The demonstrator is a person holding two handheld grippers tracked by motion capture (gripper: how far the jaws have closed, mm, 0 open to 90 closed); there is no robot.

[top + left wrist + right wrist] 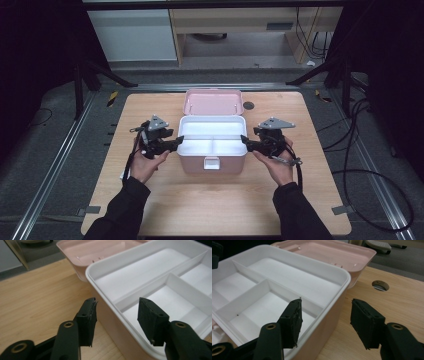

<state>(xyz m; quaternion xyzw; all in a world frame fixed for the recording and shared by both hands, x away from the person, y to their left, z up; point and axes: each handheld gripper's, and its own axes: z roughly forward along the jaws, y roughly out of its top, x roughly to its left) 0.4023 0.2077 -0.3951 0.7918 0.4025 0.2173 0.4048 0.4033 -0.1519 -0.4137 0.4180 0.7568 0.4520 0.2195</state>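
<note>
The pink box (212, 162) sits near the middle of the table (215, 210), a little toward the far edge, with its pink lid (214, 102) thrown back flat behind it. Inside rests a white tray (212, 127), split by thin walls into one long compartment along the far side and two smaller ones along the near side; all three look bare in the gripper views. A white latch (211, 162) hangs on the box's near wall. You hold your left hand-held gripper (172, 145) at the box's left end, its jaws apart and straddling the tray's rim (110, 298), one jaw outside the wall and one over the tray, neither pad pressing on it. Your right hand-held gripper (248, 142) mirrors that at the right end, jaws apart astride the rim (332, 307), clear of it. Both grippers point inward toward each other, roughly level, your hands cupped beneath them. A round hole (248, 105) lies in the table just right of the lid.
</note>
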